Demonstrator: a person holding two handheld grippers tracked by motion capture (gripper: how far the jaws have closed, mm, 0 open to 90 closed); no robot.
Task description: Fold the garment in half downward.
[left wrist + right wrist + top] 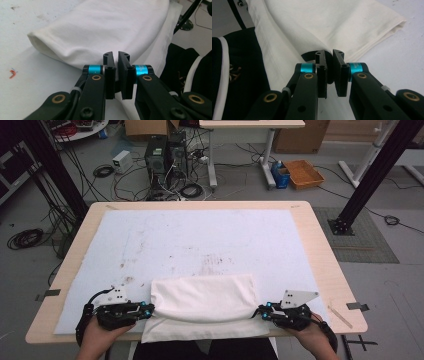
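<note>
At the high view's lower centre, the left gripper [148,309] and right gripper [261,311] pinch opposite ends of a folded white cotton cloth [202,297]; lifting both evenly should keep the fold square.

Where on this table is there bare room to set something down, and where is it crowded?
Free: the whole pale mat beyond the folded white cloth, out to the far edge, plus strips beside the cloth's upper corners. Crowded: the near edge, where the left tool and right tool flank the cloth.
</note>
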